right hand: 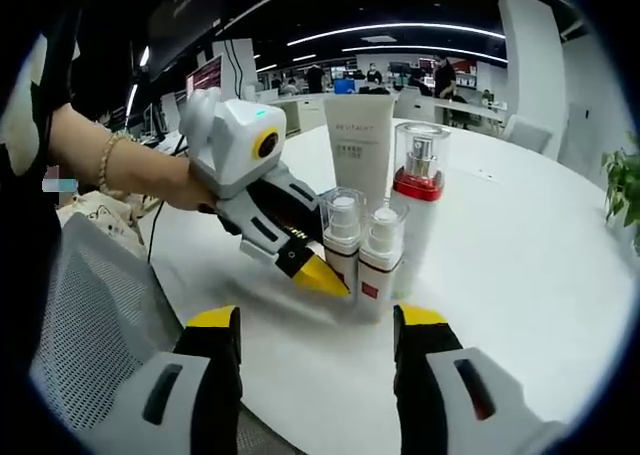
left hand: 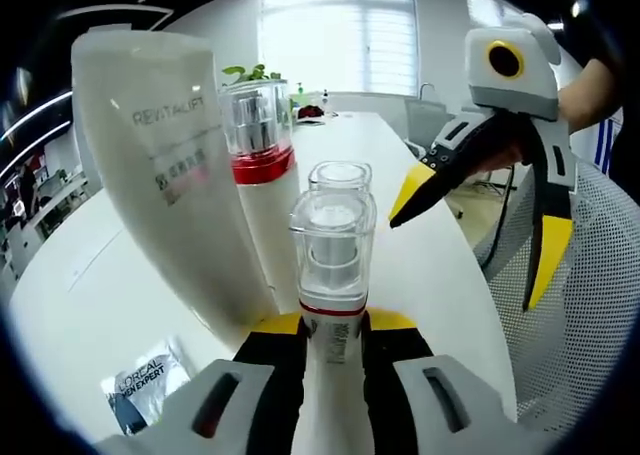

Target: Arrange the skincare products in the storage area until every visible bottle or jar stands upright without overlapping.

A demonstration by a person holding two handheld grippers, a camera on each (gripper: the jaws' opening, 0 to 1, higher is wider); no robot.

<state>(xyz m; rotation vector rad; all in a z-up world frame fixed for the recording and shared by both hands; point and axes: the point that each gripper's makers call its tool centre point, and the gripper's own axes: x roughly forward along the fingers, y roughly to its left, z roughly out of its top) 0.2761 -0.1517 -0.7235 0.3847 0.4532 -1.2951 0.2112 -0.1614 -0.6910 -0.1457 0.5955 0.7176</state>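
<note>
left gripper (left hand: 333, 337) is grasping a small pump bottle (left hand: 333, 265) near the table (left hand: 100, 295) edge | right gripper (right hand: 318, 320) is hovering released beside it

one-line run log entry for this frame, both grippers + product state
left gripper: shut on small clear-capped pump bottle | right gripper: open, empty | white tube, tall red-banded pump bottle, second small bottle: upright on white table

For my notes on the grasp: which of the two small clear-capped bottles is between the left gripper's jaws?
The small bottle nearest the left gripper, its red-banded neck between the jaws. Its twin stands free just behind it, beside the taller red-collared pump bottle.
</note>
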